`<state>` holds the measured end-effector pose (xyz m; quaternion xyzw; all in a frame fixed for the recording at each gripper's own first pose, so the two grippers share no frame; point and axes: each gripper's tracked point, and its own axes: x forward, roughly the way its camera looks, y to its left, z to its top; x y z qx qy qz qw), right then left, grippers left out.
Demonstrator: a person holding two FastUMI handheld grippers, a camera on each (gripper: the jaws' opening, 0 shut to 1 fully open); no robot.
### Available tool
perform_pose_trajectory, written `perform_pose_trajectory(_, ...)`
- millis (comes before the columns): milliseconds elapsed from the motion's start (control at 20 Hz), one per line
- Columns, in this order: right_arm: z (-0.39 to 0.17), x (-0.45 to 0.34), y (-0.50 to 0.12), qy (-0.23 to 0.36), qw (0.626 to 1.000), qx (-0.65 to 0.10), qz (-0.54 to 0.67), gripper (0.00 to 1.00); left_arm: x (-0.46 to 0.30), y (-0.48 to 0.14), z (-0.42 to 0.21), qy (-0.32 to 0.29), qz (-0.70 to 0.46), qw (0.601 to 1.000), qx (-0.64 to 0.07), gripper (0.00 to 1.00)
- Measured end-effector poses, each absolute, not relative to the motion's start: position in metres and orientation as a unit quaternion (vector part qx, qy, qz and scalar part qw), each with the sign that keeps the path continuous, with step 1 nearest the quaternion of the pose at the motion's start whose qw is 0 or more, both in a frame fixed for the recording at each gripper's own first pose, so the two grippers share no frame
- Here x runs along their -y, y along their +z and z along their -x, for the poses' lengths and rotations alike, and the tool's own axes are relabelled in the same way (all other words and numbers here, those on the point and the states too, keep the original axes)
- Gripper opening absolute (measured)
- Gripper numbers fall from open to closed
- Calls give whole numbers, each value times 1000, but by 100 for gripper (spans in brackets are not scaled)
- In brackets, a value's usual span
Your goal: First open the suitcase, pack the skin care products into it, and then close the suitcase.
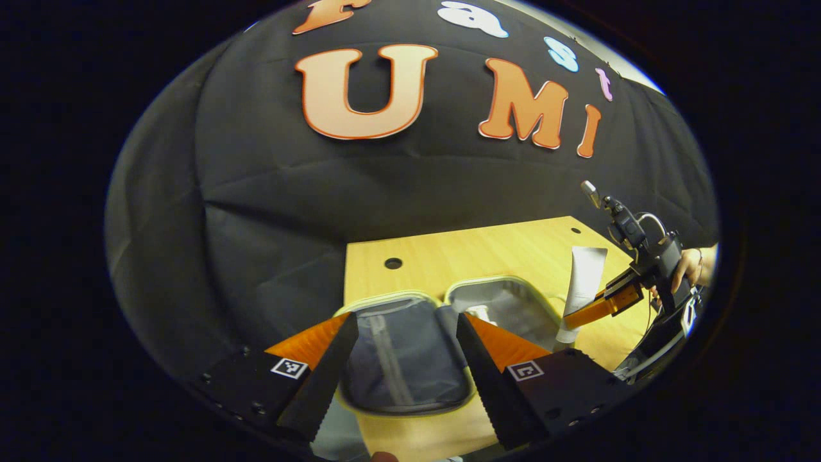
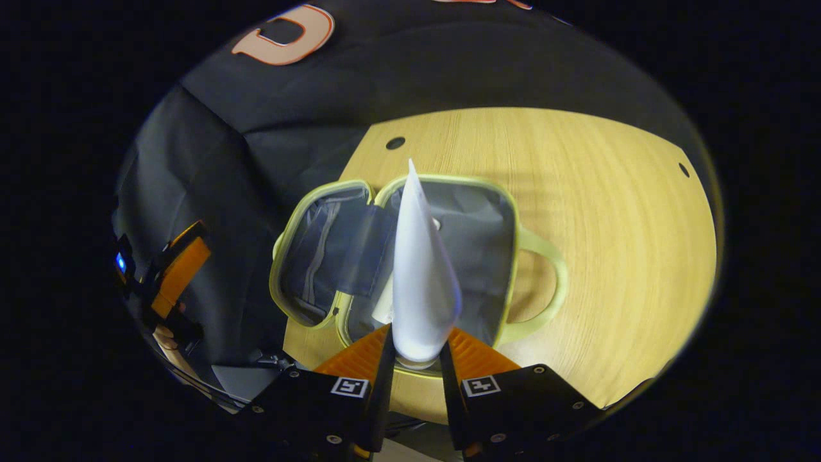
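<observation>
A small suitcase (image 2: 513, 224) with a pale green rim and grey lining lies open on the wooden table, its two halves side by side. My right gripper (image 2: 417, 340) is shut on a white tube (image 2: 420, 282), which points forward above the half that has the loop handle (image 2: 545, 276). Another white item (image 2: 383, 305) lies inside that half, partly hidden by the tube. In the left gripper view, my left gripper (image 1: 407, 327) hangs open and empty over the suitcase (image 1: 397, 346). Farther right, the right gripper (image 1: 609, 303) holds the tube (image 1: 585, 282) upright.
The wooden table (image 2: 609, 224) has bare surface to the right of and behind the suitcase, with small round holes (image 2: 396, 142) near its back edge. The black cloth wall (image 1: 385, 186) stands close behind. A hand (image 1: 689, 266) holds the right gripper.
</observation>
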<state>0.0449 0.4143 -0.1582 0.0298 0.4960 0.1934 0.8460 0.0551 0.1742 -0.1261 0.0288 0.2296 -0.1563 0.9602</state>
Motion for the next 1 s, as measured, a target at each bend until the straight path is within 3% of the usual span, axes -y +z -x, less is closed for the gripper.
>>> perform_pose_trajectory(350, -70, -415, -223, 150, 802, -576, -44, 39, -239, -163, -48, -95, -21, 961, -258, 96)
perform_pose_trajectory(600, -83, -411, -251, 126, 794, -594, -37, 40, -251, -179, -45, -79, -23, 957, -277, 97)
perform_pose_trajectory(650, -84, -411, -251, 125, 793, -595, -39, 45, -254, -182, -45, -77, -26, 957, -279, 97)
perform_pose_trajectory(700, -87, -410, -251, 123, 795, -593, -43, 35, -255, -182, -45, -76, -26, 956, -281, 97)
perform_pose_trajectory(750, -88, -409, -252, 121, 796, -591, -42, 48, -255, -184, -44, -77, -26, 956, -282, 96)
perform_pose_trajectory(800, -90, -408, -252, 120, 797, -590, -41, 43, -256, -185, -45, -75, -27, 956, -283, 97)
perform_pose_trajectory(950, -87, -417, -244, 132, 796, -588, -60, 48, -259, -187, -48, -69, -31, 956, -285, 95)
perform_pose_trajectory(1000, -87, -421, -240, 137, 800, -580, -63, 65, -260, -189, -48, -66, -27, 955, -286, 95)
